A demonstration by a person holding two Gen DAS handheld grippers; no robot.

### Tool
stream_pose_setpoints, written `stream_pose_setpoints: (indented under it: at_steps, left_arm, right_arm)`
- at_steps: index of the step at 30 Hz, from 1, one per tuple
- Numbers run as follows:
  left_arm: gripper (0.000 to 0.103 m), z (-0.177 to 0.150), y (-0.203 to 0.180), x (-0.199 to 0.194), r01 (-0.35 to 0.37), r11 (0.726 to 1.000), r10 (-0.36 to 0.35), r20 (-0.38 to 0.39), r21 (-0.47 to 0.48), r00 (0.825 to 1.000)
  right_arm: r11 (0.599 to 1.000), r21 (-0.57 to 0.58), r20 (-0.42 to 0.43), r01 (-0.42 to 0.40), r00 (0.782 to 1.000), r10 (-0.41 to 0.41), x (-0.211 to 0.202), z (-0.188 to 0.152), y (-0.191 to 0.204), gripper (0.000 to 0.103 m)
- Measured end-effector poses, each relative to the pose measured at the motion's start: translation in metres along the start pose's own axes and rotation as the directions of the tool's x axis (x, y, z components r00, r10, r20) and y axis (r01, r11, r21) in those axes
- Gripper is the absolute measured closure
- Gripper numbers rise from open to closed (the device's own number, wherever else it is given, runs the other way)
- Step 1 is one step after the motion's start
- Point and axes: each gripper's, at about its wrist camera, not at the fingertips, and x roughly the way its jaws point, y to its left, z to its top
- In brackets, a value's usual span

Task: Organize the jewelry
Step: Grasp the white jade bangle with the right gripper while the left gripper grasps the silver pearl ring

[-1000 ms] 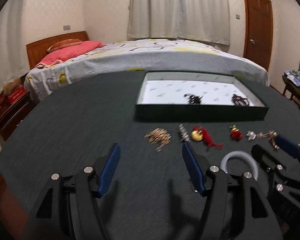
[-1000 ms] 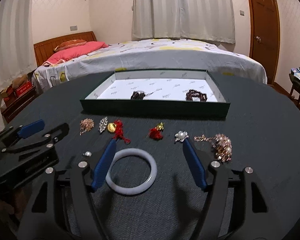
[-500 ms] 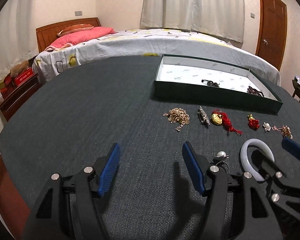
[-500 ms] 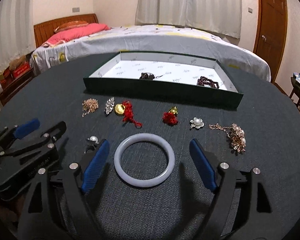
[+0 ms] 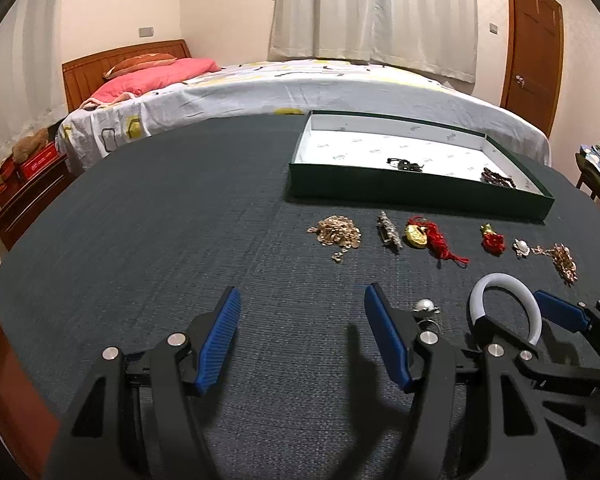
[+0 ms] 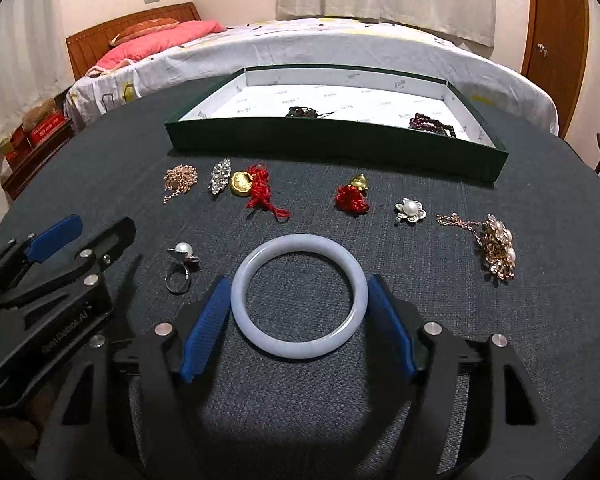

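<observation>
A pale jade bangle (image 6: 299, 296) lies flat on the dark table. My right gripper (image 6: 298, 326) is open, its blue pads on either side of the bangle, close to its rim. The bangle also shows in the left wrist view (image 5: 504, 304). My left gripper (image 5: 300, 336) is open and empty over bare table. A pearl ring (image 6: 180, 264) lies left of the bangle. A row of jewelry lies beyond: a gold chain (image 6: 180, 178), a crystal brooch (image 6: 220, 174), red-tasselled charms (image 6: 260, 188), a pearl brooch (image 6: 410, 210), a pearl necklace (image 6: 494, 246).
A green tray with a white lining (image 6: 332, 148) stands at the back of the table and holds two dark bead bracelets (image 6: 432, 124). A bed (image 5: 300, 88) stands behind the round table. The table edge curves close on the left (image 5: 4, 300).
My right gripper has moved forward and down, so its pads now flank the bangle. My left gripper has pulled back and swung left; the jewelry row sits further right in its view.
</observation>
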Motion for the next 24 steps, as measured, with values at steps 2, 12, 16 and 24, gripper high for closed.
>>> stream_pose_setpoints:
  at_steps: [2, 12, 16, 24]
  left_arm:
    - [0.040, -0.001, -0.003, -0.001, 0.014, 1.000, -0.014, -0.001, 0.005, 1.000]
    - [0.040, -0.001, -0.035, -0.006, 0.166, 0.985, -0.166, 0.000, 0.043, 0.986]
    - [0.040, -0.002, -0.047, -0.003, 0.191, 0.980, -0.190, -0.021, 0.062, 0.982]
    - [0.066, -0.004, -0.044, 0.008, 0.249, 0.968, -0.247, -0.073, 0.022, 0.966]
  right_arm:
    - [1.000, 0.029, 0.007, -0.007, 1.000, 0.006, -0.004, -0.002, -0.009, 0.034]
    - [0.991, 0.126, 0.083, 0.042, 0.995, -0.053, -0.029, 0.002, -0.057, 0.034]
    - [0.989, 0.138, 0.107, 0.055, 0.992, -0.070, -0.035, 0.001, -0.067, 0.034]
    - [0.986, 0.165, 0.109, 0.036, 0.993, -0.054, -0.035, -0.001, -0.075, 0.034]
